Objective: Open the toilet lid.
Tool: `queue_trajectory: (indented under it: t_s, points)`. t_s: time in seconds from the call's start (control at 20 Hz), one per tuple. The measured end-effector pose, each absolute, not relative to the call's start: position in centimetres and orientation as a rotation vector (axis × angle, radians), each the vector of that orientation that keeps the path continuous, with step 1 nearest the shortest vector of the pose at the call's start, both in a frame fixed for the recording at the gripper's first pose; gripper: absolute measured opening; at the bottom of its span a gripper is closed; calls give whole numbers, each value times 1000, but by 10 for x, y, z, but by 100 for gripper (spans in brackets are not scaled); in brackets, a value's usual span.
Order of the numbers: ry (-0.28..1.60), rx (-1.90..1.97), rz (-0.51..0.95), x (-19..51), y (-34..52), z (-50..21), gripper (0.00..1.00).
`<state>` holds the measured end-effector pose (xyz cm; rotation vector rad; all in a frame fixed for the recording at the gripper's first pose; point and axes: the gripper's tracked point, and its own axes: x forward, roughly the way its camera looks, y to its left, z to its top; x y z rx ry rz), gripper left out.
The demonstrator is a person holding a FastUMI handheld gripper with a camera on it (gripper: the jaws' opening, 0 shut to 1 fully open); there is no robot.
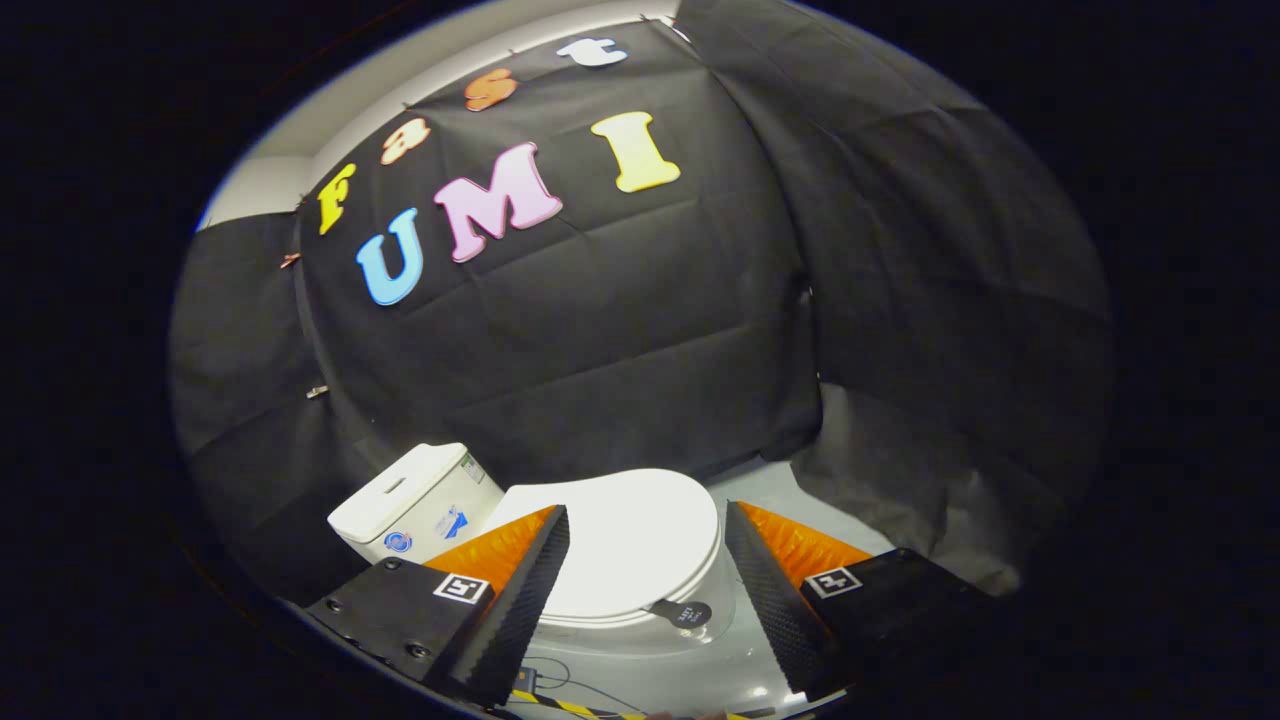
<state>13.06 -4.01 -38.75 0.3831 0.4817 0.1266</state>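
The white oval plastic toilet lid [625, 540] lies shut, flat on the bowl, ahead of and below my tool [648, 545], fingers spread apart; its small dark front tab [682, 612] sits nearest, the white cistern [415, 500] beyond-left.

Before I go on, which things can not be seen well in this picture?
- Toilet lid: its left and right sides are covered by the open gripper's fingers.
- Small dark tab on the lid's front: its print is too small.
- Tank: labels too small; base behind the left finger.
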Motion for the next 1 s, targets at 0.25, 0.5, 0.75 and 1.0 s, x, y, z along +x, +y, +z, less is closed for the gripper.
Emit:
queue_trajectory:
  t_s: [0.25, 0.5, 0.75, 1.0]
  points:
    - [644, 556, 106, 133, -51, -453, 99]
    - [767, 714, 73, 125, -54, -501, 99]
    - [890, 883, 49, 127, -37, -549, 98]
    - [947, 981, 17, 131, -31, -586, 98]
